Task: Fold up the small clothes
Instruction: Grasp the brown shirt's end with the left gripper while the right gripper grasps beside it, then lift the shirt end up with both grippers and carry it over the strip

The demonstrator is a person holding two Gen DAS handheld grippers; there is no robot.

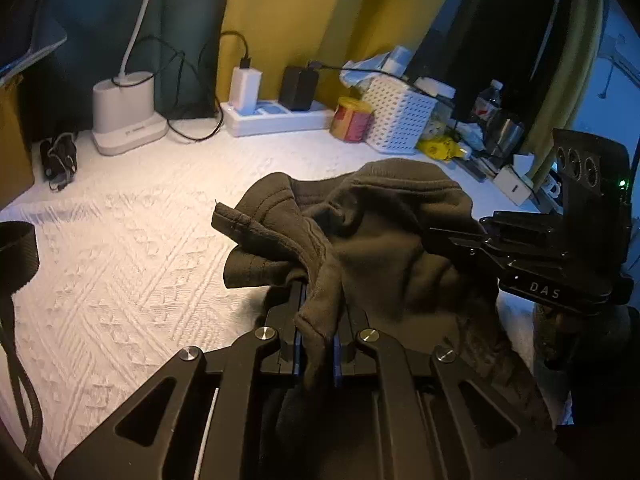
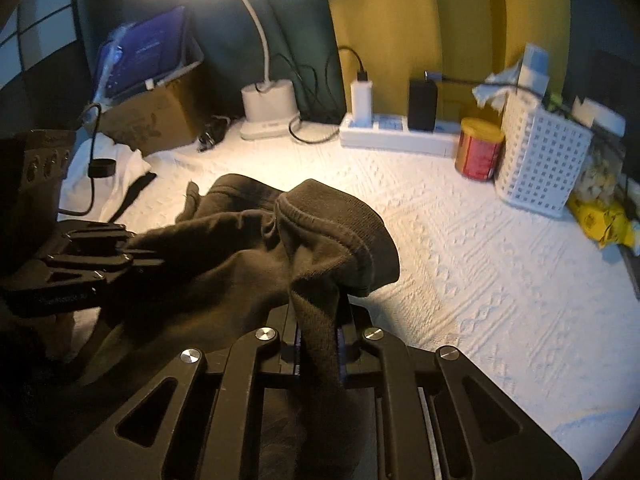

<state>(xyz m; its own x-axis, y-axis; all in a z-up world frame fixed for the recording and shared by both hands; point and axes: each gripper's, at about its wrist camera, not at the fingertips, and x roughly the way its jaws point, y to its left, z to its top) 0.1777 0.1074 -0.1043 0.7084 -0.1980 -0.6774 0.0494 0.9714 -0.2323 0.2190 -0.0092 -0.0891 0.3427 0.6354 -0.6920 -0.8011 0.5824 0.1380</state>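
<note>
From the left wrist, the left gripper (image 1: 318, 308) has its jaws nearly shut, pinching a fold of a dark brown garment (image 1: 372, 236). The garment is bunched in front of it, partly lifted off the white textured cloth (image 1: 132, 248) that covers the table. The right gripper (image 1: 448, 240) reaches in from the right and disappears into the same garment's far edge. A power strip (image 1: 280, 118), a red tin (image 1: 352, 120) and a white basket (image 1: 400, 114) stand well behind.

From the right wrist, the right gripper (image 2: 320, 316) is likewise closed almost fully, with a ribbed hem of the garment (image 2: 248, 256) clamped between its fingers. The left gripper (image 2: 132, 258) holds the opposite side.

This looks like the pick-up step: both edges gripped, no fold yet made. Next, the hands probably need to draw apart so the garment spreads flat before laying it down.
</note>
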